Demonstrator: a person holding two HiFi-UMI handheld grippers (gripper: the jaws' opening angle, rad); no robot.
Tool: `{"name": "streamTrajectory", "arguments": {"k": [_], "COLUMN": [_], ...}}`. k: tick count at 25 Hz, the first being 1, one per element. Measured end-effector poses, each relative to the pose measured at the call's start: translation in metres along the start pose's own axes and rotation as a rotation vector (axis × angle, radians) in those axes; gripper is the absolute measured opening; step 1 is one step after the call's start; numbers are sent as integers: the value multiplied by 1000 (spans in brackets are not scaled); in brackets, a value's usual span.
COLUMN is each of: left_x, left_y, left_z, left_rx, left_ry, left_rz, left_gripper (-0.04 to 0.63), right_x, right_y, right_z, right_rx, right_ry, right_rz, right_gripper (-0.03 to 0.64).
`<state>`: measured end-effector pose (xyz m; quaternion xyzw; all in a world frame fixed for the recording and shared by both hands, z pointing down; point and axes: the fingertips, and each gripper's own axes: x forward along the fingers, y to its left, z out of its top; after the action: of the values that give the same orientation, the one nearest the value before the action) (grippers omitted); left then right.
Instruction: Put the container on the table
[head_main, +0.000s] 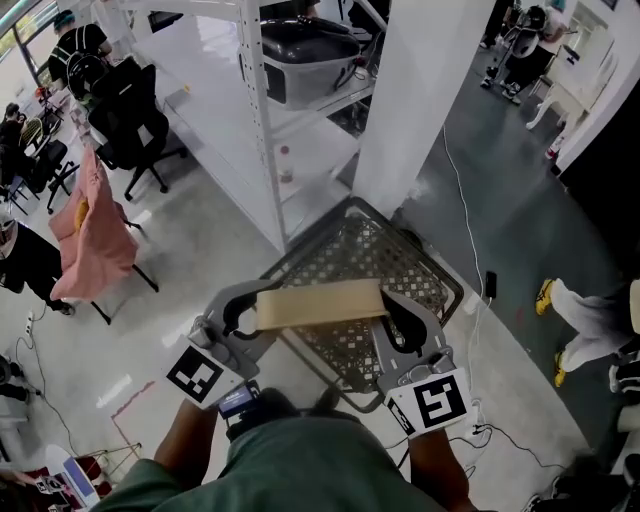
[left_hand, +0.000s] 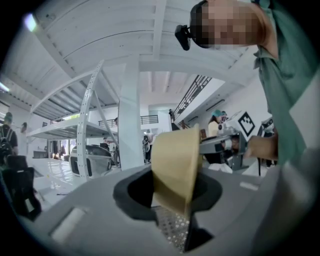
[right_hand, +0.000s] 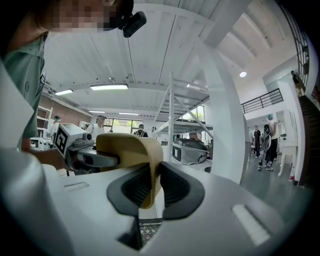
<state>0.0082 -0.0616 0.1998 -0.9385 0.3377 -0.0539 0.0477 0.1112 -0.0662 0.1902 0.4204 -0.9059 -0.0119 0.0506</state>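
While left tool (head_main: 248, 316) and right tool (head_main: 392, 318) pinch tan container (head_main: 318, 303), head view alone shows whole cart (head_main: 370, 255) beneath

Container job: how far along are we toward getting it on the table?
Done: the container is lifted, off every surface. In hand: the left gripper and right gripper each clamp one end of it, holding it level above the wire basket on the floor. Left: no table shows beneath it, so bringing it over the table, setting it down and opening both grippers remain.
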Motion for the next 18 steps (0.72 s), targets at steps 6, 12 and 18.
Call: {"name": "streamTrajectory", "arguments": {"k": [6,12,18], "left_x": [7,16,18], "left_y": [-2,23,61], "left_z": [-9,-17,-20], "left_rx": [-12,-21,-45], "left_ry": [24,19,-1], "left_rz": [17,-13,-59], "left_gripper": [121,121,121], "right_x": [3,26,61], "right_y": [-6,-13,-13], "right_z": [-13,-15,-8], "right_rx": [22,25,16], "right_ry": [13,30,48], "right_rz": [34,4,-42], "right_gripper": [44,44,44]}}
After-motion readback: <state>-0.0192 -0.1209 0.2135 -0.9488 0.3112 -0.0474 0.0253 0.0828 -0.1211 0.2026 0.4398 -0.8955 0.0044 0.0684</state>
